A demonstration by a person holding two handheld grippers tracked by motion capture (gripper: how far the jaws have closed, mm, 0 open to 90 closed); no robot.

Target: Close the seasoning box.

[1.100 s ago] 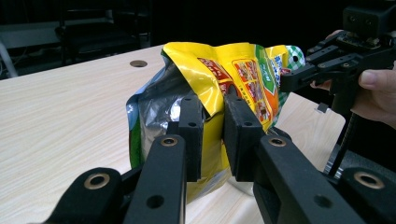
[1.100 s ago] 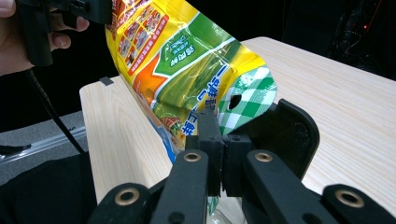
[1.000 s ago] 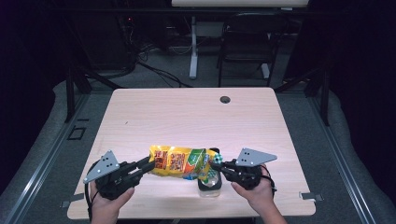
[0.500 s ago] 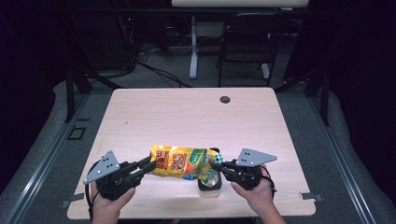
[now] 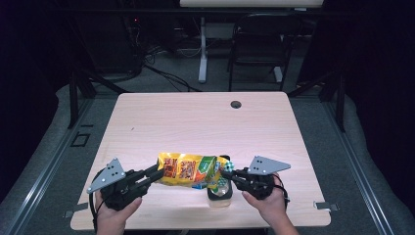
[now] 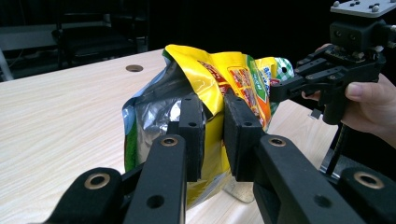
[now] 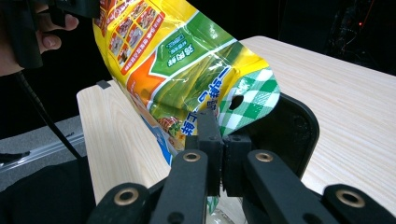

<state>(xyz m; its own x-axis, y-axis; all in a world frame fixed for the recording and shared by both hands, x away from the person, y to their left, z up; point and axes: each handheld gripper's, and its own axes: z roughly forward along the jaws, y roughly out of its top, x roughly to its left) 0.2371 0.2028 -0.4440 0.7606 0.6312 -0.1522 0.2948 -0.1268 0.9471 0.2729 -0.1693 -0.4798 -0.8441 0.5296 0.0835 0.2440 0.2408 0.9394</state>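
I'm holding the yellow snack bag (image 5: pixel 192 170) above the table's (image 5: pixel 195 117) near edge, over a black-lidded container (image 5: pixel 220 192). My left gripper (image 6: pixel 214 133) is clamping one end, my right gripper (image 7: pixel 220 151) pinching the checkered end.

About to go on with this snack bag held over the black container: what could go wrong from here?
1. The left gripper pinches only the open edge of the snack bag; it could slip or tear.
2. The right gripper holds the sealed checkered end; tilting may spill contents past the black container.
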